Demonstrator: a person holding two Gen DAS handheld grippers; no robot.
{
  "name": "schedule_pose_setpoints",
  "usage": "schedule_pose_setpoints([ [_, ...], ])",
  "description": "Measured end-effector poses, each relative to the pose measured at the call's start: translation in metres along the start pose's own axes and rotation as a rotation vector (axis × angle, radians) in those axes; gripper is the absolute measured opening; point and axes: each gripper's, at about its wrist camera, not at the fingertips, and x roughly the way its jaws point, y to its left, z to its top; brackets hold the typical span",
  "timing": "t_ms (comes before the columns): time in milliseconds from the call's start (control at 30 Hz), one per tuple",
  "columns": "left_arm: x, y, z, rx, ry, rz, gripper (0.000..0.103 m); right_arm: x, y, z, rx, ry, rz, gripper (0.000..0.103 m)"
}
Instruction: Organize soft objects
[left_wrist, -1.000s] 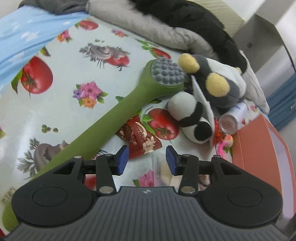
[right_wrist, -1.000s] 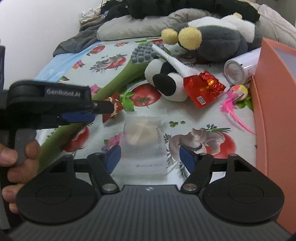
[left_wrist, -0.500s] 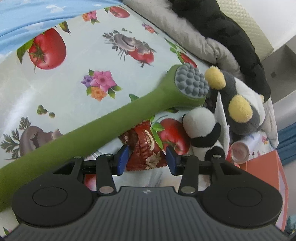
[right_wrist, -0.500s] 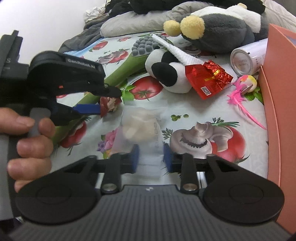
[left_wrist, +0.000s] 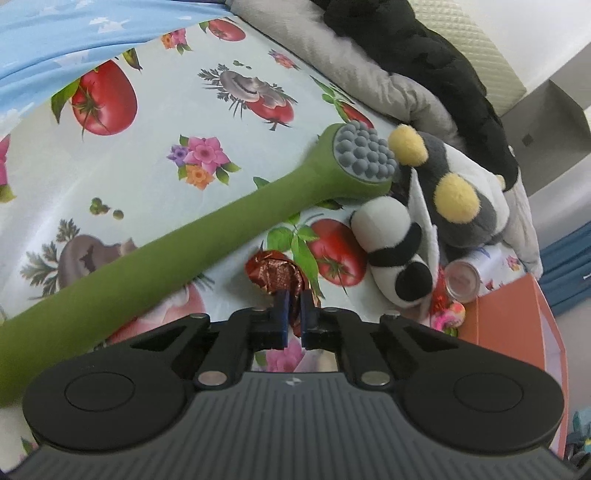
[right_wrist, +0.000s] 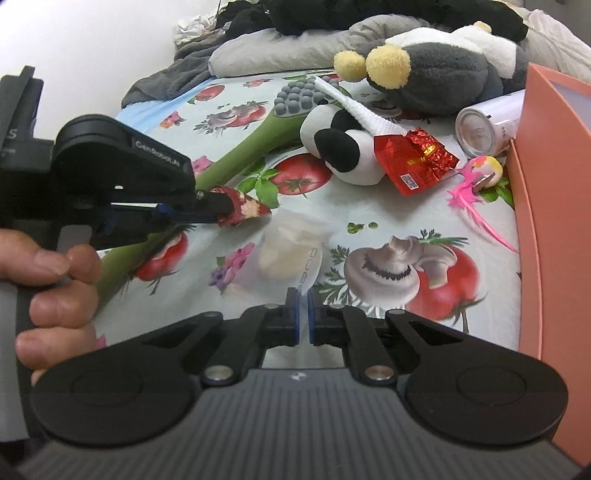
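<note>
Soft toys and wrappers are lying scattered over a bed sheet (left_wrist: 155, 206) printed with tomatoes, mushrooms and flowers. Left claw (left_wrist: 293, 306) is pinching a crumpled dark red foil wrapper (left_wrist: 275, 271) between its closed blue pads, just beside the handle of a long green massage hammer (left_wrist: 207, 236) that is stretching across the sheet. In the right wrist view a person's hand (right_wrist: 48, 291) is gripping the handle of that left claw, the wrapper sticking out past its tip. Right claw (right_wrist: 303, 314) is sitting closed on the near edge of a clear plastic pouch (right_wrist: 291, 247) holding something pale, its pads pressed together on the film. Beyond the hammer's grey studded head, a small black-and-white panda plush (right_wrist: 340, 147) is resting against a larger grey plush (right_wrist: 443, 74) with yellow pompoms. A bright red foil packet (right_wrist: 413, 158) is lying just beside the panda, near a white can (right_wrist: 480, 129) on its side and a pink feather toy (right_wrist: 476, 184). An orange box (right_wrist: 554, 221) is standing at the right edge of the bed.
</note>
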Motion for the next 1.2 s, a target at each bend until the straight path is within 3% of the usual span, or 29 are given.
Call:
schedule_pose_setpoints([
  [567, -0.069, 0.019, -0.063, 0.061, 0.052, -0.045, 0.003, -0.058, 0.01, -0.046, 0.011, -0.015, -0.04, 0.006],
  [900, -0.105, 0.037, -0.099, 0.105, 0.095, -0.026, 0.003, -0.089, 0.006, -0.078, 0.046, -0.006, -0.071, 0.006],
  [1033, -0.107, 0.047, -0.105, 0.083, 0.129, -0.017, 0.004, -0.095, 0.001, -0.091, 0.071, 0.006, -0.043, 0.009],
  [1133, -0.106, 0.051, -0.11, 0.083, 0.166, -0.009, 0.013, -0.096, -0.002, -0.094, 0.086, 0.004, -0.065, 0.01],
  [1200, -0.109, 0.05, -0.113, 0.096, 0.17, 0.003, 0.035, -0.097, -0.002, -0.092, 0.092, -0.001, -0.081, 0.016],
])
